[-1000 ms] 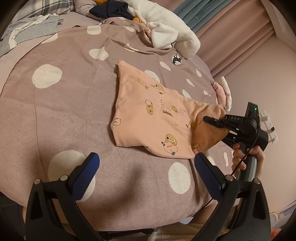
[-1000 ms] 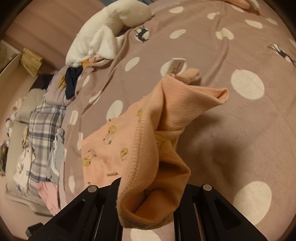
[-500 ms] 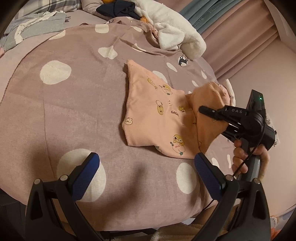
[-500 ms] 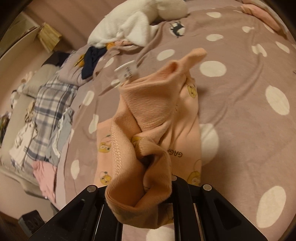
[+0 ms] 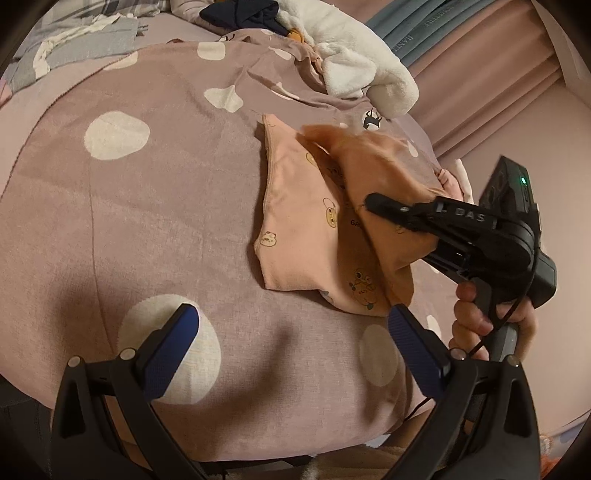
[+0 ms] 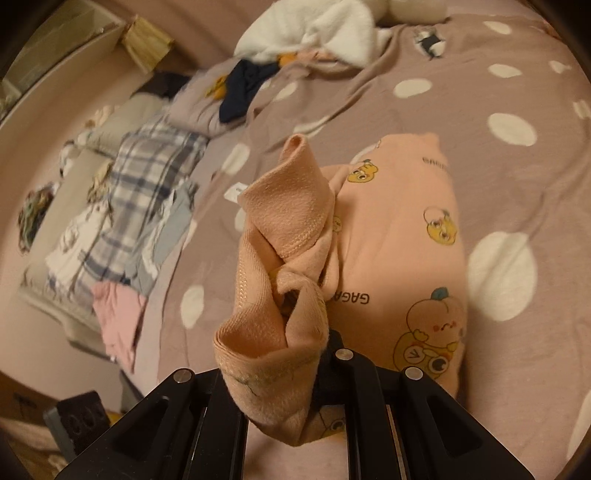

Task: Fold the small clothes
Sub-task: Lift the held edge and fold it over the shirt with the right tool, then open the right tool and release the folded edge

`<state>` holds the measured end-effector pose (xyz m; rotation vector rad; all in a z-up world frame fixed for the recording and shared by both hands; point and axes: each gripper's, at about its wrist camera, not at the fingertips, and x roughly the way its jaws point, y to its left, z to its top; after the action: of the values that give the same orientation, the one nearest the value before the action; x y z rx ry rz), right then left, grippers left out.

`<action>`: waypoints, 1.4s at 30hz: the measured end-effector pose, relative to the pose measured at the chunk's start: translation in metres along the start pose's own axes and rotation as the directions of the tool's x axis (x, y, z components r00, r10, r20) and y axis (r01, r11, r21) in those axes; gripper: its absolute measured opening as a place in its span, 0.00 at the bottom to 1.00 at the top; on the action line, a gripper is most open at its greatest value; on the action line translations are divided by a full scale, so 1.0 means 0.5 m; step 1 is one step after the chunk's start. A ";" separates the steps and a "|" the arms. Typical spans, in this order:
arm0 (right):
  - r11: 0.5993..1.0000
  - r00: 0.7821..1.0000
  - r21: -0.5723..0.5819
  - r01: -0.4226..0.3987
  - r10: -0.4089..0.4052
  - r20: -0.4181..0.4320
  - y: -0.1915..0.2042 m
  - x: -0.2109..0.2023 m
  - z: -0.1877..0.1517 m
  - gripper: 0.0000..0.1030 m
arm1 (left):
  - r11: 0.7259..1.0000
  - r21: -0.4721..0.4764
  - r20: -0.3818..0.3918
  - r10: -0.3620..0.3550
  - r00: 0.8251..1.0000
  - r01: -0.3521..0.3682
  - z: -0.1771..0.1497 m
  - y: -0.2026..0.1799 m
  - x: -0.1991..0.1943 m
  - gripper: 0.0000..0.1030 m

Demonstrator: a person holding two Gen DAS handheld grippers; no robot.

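A small peach garment with cartoon prints [image 5: 303,236] lies on the mauve polka-dot bedspread [image 5: 147,221]. My right gripper [image 5: 373,205] is shut on the garment's right edge and holds that bunched part [image 6: 284,288] lifted over the flat part [image 6: 406,236]. In the right wrist view the cloth hides the fingertips. My left gripper [image 5: 291,347] is open and empty, its blue pads [image 5: 170,347] above the near edge of the bed, short of the garment.
A white fluffy blanket [image 5: 354,55] and dark clothes [image 5: 240,14] lie at the far end of the bed. Plaid and grey clothes [image 6: 140,199] and a pink piece [image 6: 118,317] lie at the far left. Pink curtains [image 5: 498,74] hang on the right.
My right gripper has carried the garment's right edge up and leftward over the flat part, folding it across. My left gripper has stayed open.
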<state>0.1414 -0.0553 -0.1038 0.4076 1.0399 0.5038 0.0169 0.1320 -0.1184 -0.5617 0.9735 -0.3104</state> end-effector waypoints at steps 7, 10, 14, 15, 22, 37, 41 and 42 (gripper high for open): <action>0.999 0.999 -0.034 0.011 -0.013 -0.039 0.017 0.025 -0.016 0.11 | 1.000 0.004 -0.012 -0.002 1.000 0.002 -0.002 0.004 0.004 0.99; 0.999 0.999 -0.048 0.011 -0.013 -0.040 0.016 0.020 -0.016 0.11 | 1.000 -0.002 -0.018 0.001 1.000 -0.001 -0.003 0.007 0.009 0.99; 0.999 0.999 -0.037 0.003 -0.005 -0.051 0.013 0.024 -0.016 0.12 | 1.000 -0.006 -0.022 0.001 1.000 -0.001 -0.006 0.006 0.012 0.99; 0.999 0.999 -0.039 0.003 -0.005 -0.051 0.015 0.025 -0.017 0.12 | 1.000 -0.001 -0.021 0.005 1.000 -0.005 -0.006 0.004 0.011 0.99; 0.998 0.998 -0.056 -0.014 0.011 -0.063 0.026 0.021 -0.023 0.15 | 1.000 0.006 -0.015 0.007 1.000 -0.007 -0.006 0.000 0.009 0.99; 0.961 0.945 -0.056 -0.272 0.255 -0.203 0.037 -0.007 -0.049 0.39 | 1.000 0.018 -0.022 0.016 1.000 -0.016 -0.018 -0.004 0.004 0.99; 0.959 0.946 -0.030 -0.282 0.273 -0.174 0.014 -0.050 -0.044 0.63 | 1.000 0.012 -0.027 0.015 1.000 -0.015 -0.016 -0.001 0.006 0.99; 0.965 0.957 -0.033 -0.259 0.251 -0.143 0.005 -0.066 -0.038 0.65 | 1.000 0.009 -0.028 0.012 1.000 -0.012 -0.015 0.000 0.008 0.99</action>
<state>0.1102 -0.0707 -0.0876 0.4690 1.1107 0.7980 0.0125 0.1276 -0.1243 -0.5441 1.0019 -0.3122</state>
